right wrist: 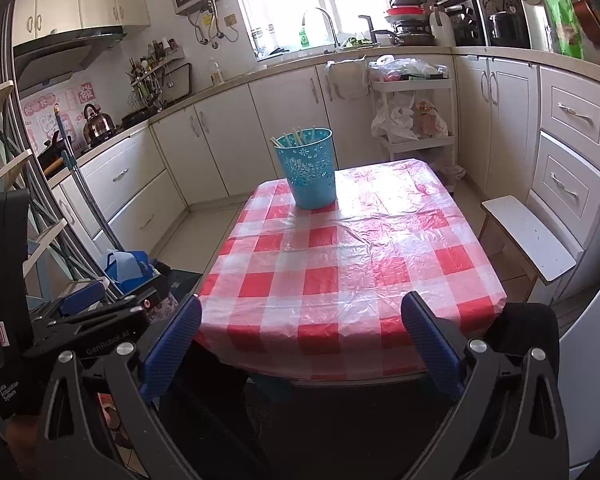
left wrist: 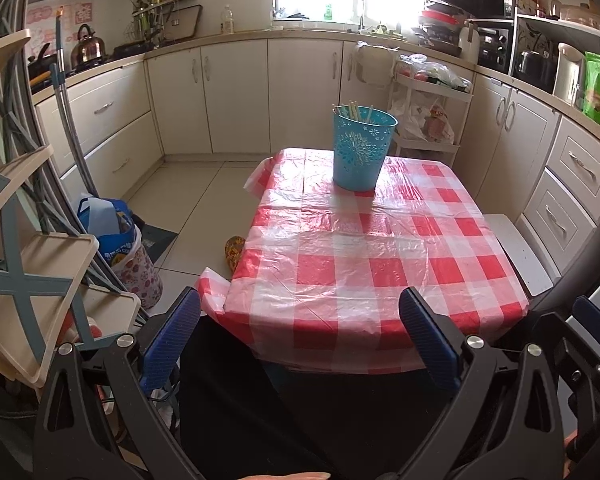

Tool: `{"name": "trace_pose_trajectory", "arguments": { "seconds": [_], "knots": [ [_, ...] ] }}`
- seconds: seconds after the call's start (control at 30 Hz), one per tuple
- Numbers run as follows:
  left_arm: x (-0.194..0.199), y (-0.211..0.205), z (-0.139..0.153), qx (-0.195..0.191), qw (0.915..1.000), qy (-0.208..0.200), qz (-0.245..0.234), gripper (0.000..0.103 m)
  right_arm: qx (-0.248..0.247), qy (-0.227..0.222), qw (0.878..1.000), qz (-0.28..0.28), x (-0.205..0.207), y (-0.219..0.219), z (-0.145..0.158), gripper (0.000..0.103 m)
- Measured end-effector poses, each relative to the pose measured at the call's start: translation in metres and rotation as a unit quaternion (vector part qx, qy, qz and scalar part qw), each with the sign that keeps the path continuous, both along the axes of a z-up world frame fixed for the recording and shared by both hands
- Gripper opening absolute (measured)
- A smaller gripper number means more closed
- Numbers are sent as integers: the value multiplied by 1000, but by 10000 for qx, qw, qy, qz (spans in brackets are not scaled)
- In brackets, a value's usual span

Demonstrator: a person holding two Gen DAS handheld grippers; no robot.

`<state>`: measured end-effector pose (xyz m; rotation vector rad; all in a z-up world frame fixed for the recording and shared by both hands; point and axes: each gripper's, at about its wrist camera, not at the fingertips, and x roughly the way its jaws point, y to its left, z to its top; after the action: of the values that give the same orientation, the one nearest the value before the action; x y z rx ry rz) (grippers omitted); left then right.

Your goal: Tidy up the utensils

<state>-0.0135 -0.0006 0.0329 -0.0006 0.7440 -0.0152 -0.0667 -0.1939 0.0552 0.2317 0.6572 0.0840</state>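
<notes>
Both grippers, left gripper (left wrist: 300, 332) and right gripper (right wrist: 300, 336), hover level, jaws spread.

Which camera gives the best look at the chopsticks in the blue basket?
The right wrist view: it looks down into the basket, so the chopsticks stand out separately against the cabinets. The left wrist view shows only their tips bunched above the rim.

Pale chopsticks (left wrist: 354, 110) stand upright inside teal perforated bin (left wrist: 362, 152) on table's far end.

Both wrist views face across the checked table (left wrist: 340, 248) from its near edge.
</notes>
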Motion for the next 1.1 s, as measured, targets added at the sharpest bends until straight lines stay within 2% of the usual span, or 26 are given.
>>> {"name": "trace_pose_trajectory", "arguments": {
  "seconds": [1.1],
  "knots": [
    [-12, -1, 4, -19, 10000, -1, -25, 95, -41, 163, 9999, 27, -10, 5, -5, 96]
  ]
}}
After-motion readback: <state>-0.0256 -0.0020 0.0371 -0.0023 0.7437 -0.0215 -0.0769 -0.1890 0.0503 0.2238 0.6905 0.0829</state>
